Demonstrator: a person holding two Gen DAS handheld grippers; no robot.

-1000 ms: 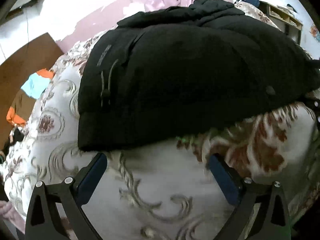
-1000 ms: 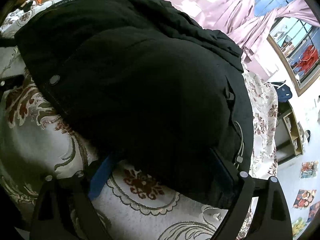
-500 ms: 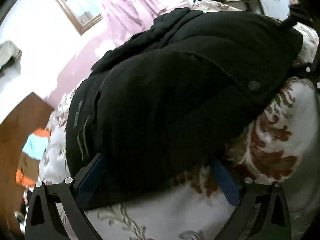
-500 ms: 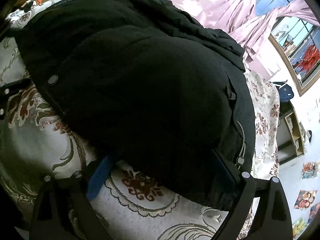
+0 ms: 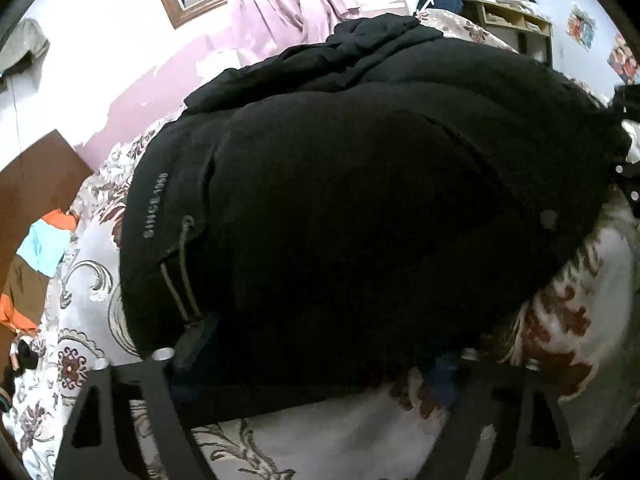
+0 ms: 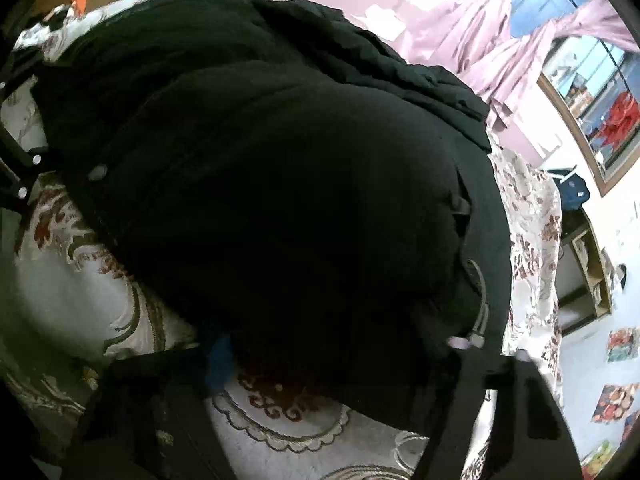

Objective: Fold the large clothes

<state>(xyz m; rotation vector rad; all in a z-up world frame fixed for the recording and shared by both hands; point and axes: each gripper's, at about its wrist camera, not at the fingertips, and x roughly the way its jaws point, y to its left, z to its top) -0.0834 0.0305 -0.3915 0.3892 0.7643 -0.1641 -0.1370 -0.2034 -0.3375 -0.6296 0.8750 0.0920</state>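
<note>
A big black padded jacket [image 5: 360, 208] lies in a heap on a floral bedspread [image 5: 340, 440]; it fills most of the right wrist view too, as the jacket [image 6: 280, 200]. My left gripper [image 5: 320, 356] straddles its near hem beside the drawcord, and its jaws are closing with the padded edge filling the gap. My right gripper [image 6: 340, 352] is closing on the hem at the other corner, with fabric bulging between its fingers. Each gripper's black frame shows at the edge of the other's view.
The bedspread [image 6: 280, 412] runs past the jacket on both sides. Orange and blue clothes [image 5: 44, 240] are piled at the far left. Purple curtains [image 6: 500, 40] and a window are behind, with a wooden shelf [image 6: 588, 272] and wall posters at the right.
The left gripper moved forward until the hem came between its fingers, and its jaws narrowed. The right gripper stayed put and its jaws closed in on the hem.
</note>
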